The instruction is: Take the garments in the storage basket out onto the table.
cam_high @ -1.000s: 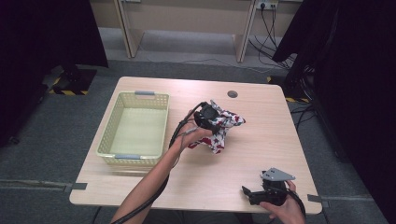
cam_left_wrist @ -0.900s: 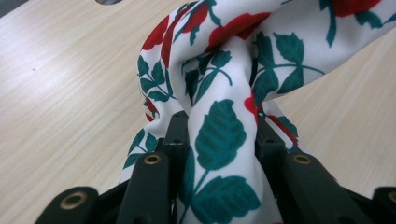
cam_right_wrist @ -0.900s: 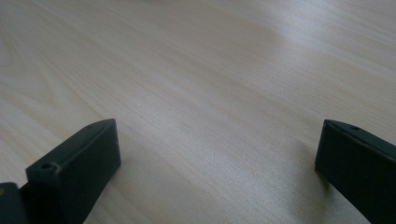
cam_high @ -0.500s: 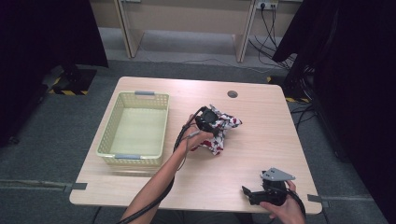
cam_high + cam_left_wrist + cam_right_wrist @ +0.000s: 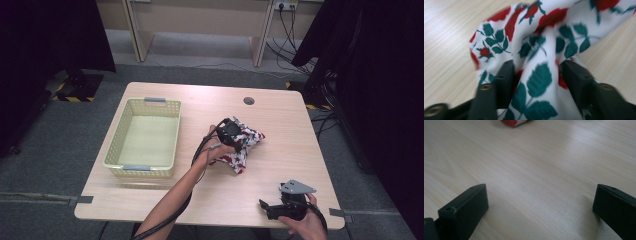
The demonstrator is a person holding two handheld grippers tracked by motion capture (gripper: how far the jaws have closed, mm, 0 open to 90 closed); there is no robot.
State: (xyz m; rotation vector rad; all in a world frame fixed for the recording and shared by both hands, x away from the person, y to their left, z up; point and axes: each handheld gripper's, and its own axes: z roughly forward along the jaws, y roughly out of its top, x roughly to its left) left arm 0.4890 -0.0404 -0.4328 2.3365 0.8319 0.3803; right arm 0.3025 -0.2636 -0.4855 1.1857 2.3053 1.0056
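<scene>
Rose-print cloth [image 5: 541,37] bunched right of the basket [image 5: 142,137], a fold between the left gripper [image 5: 536,72]'s jaws, which have just been opening; no legible writing.

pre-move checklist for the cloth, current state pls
1. Cloth between the left gripper jaws: ok, a fold sits there.
2. Left grip firm: cannot tell; the jaws have just been opening and whether the pads press the fold is unclear.
3. Cloth resting on the table: ok, it lies bunched right of the basket.
4. Basket free to take it: ok, nothing inside.
5. Right gripper out of the way: ok, jaws open, nothing between them, at the near right edge, apart from the cloth.
</scene>
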